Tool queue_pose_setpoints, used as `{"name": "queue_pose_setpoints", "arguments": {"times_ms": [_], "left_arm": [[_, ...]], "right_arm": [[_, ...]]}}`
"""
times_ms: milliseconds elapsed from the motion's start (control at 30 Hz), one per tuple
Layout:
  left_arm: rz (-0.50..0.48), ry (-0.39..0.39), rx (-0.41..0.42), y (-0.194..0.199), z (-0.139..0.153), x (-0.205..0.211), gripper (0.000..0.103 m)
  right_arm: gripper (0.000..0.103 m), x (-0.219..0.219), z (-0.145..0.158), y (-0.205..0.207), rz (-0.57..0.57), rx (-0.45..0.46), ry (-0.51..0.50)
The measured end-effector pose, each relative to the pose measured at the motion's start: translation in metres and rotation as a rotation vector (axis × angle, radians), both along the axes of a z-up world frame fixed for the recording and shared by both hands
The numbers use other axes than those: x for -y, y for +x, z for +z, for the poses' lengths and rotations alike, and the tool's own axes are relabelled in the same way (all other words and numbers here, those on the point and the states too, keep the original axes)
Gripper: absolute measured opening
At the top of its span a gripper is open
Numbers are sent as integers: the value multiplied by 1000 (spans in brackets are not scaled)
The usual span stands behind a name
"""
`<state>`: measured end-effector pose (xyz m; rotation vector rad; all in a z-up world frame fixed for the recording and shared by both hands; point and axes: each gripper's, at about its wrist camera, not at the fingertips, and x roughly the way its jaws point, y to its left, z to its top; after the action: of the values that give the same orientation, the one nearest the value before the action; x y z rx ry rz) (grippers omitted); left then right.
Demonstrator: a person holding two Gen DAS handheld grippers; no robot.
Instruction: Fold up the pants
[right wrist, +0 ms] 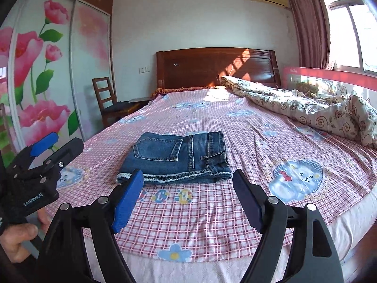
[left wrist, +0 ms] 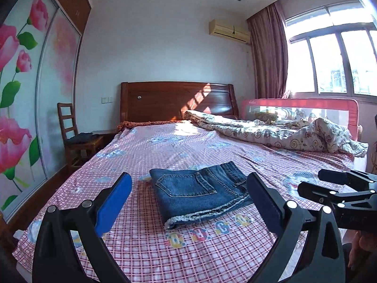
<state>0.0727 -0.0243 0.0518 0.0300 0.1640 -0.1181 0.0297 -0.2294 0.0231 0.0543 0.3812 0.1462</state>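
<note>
Last step of the fold, by the look of it: pants (right wrist: 178,156) lay as a compact denim stack on the checked sheet (right wrist: 212,214), near the foot of the bed and well apart from the quilt (right wrist: 313,108) bunched at the far right. Back pocket up, frayed hem along the near edge, waistband toward the right. Left gripper (left wrist: 188,202) held above and short of the stack, jaws wide apart, nothing between the pads. Right gripper (right wrist: 188,200) likewise clear of the cloth, jaws apart and empty, near edge of the stack showing just beyond the blue finger (right wrist: 128,200). Neither tool touching denim. Judged as release and pull-back after the final fold, so most likely little left to do. If anything more were wanted: a light press along the top to flatten the layers, or a nudge at the frayed edge to square it, kept gentle so as not to drag the stack open.
</note>
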Motion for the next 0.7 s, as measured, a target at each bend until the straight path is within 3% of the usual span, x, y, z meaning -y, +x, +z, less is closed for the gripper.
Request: {"name": "queue_pose_setpoints", "arguments": {"times_ms": [233, 700], "left_arm": [[-45, 1, -48, 5, -18, 3, 98], [-2, -16, -54, 10, -19, -6, 98]], "right_arm": [[77, 12, -13, 1, -31, -33, 39], [77, -2, -4, 6, 17, -8, 32]]}}
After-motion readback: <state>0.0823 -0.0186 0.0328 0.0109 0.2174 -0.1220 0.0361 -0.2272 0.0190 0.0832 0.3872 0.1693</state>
